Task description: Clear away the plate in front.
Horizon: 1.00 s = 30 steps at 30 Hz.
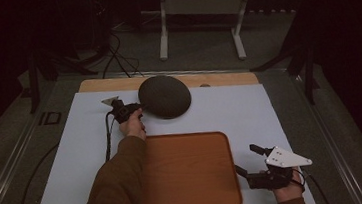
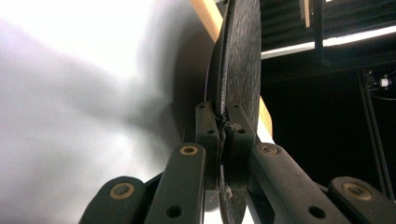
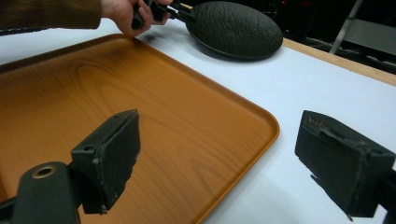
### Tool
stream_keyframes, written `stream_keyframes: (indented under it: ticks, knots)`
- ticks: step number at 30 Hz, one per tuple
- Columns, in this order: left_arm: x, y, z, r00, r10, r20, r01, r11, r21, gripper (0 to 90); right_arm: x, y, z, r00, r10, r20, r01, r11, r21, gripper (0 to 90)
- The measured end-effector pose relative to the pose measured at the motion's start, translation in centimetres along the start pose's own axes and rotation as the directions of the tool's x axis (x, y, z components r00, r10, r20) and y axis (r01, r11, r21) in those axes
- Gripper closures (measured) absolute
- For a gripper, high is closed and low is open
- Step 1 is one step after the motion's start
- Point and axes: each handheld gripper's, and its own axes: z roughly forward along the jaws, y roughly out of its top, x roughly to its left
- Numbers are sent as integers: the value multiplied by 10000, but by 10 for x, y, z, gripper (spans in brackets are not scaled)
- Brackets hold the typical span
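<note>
Left gripper (image 1: 130,110) clamped on the rim of a dark round plate (image 1: 164,96) at the upper middle of the high view; right gripper (image 1: 255,167) idle and open at the lower right.

The plate sits just above the wooden tray (image 1: 186,174), over the white counter (image 1: 249,105), apparently tilted with its far side low. In the left gripper view the jaws are shut tight on the plate's thin edge (image 2: 224,116), plate (image 2: 240,60) seen edge-on. It looks stiff, rough-textured and probably fairly heavy, perhaps slate or stoneware, so it could chip if dropped; a rim pinch leaves it hanging out from the jaws and may let it sag or twist. The rough surface should resist slipping. In the right gripper view the jaws stand wide apart over the tray (image 3: 140,107), holding nothing.
</note>
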Motion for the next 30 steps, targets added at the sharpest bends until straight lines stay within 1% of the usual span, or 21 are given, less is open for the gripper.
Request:
stream_keyframes:
  ticks: [3, 4, 6, 7, 8, 11, 13, 14, 15, 16, 18, 19, 20, 21, 22, 25, 26, 28, 30]
  knots:
    - [4, -3, -4, 9999, -68, 133, 65, 9997, 249, 882, 0, 0, 0, 10000, 12, 26, -12, 10000, 0, 139]
    - [5, -4, -6, 9998, -165, 147, 160, 9994, 322, 881, 0, 0, 0, 10000, 13, 32, -13, 10000, 6, 139]
    - [7, -3, -9, 9995, -169, 250, 160, 9992, 354, 877, 0, -1, -1, 10000, 20, 34, -20, 10000, 23, 139]
    - [7, -3, -8, 9989, -237, 408, 225, 9993, 293, 870, 0, -1, -1, 10000, 25, 32, -25, 10000, 42, 139]
    - [7, -3, -8, 9973, -335, 656, 322, 9993, 207, 857, 0, -1, -1, 10000, 24, 39, -24, 10000, 48, 139]
    - [3, -4, -6, 9925, -379, 1161, 415, 9987, -288, 818, 1, -1, 0, 10000, 8, 36, -8, 10000, 45, 139]
    - [0, -7, -3, 9872, -546, 1499, 637, 9964, -563, 800, 0, -1, 0, 10000, 22, 22, -22, 10000, 60, 139]
    - [-1, -9, -1, 9845, -601, 1648, 723, 9950, -688, 776, 0, -1, 0, 10000, 21, 12, -21, 10000, 60, 139]
    - [-4, -11, 2, 9843, -628, 1649, 765, 9940, -778, 746, 0, -1, 0, 10000, 23, 7, -23, 10000, 64, 139]
    - [-6, -13, 4, 9867, -562, 1523, 688, 9945, -789, 733, 0, -1, 0, 10000, 19, 2, -19, 10000, 62, 139]
    - [-8, -17, 9, 9909, -611, 1200, 704, 9947, -747, 736, 1, 0, 0, 10000, 3, -7, -3, 10000, 65, 139]
    - [-9, -18, 9, 9942, -595, 892, 663, 9950, -752, 753, 1, 0, -1, 10000, -2, -11, 2, 10000, 58, 139]
    - [-9, -19, 10, 9975, -504, 490, 534, 9967, -609, 783, 1, 0, -1, 10000, 1, -16, -1, 10000, 55, 139]
    - [-9, -19, 10, 9983, -557, 186, 564, 9974, -441, 819, 1, -1, -1, 10000, -1, -21, 1, 10000, 39, 139]
    - [-7, -19, 10, 9980, -629, 36, 630, 9976, -272, 846, 0, -1, -1, 10000, 6, -25, -6, 10000, 38, 139]
    - [-3, -20, 9, 9962, -868, 118, 869, 9962, -94, 855, 0, -1, -1, 10000, 6, -9, -6, 10000, 32, 139]
    - [-2, -21, 8, 9962, -865, 109, 866, 9962, -82, 857, 0, -1, -1, 10000, 0, -7, 0, 10000, 36, 139]
    - [-3, -21, 5, 9949, -999, 124, 999, 9950, 10, 855, 0, -1, -1, 10000, -6, 6, 6, 10000, 53, 139]
    - [-4, -21, 1, 9957, -923, 56, 923, 9957, 34, 855, 1, -1, -1, 10000, -9, 18, 9, 10000, 63, 139]
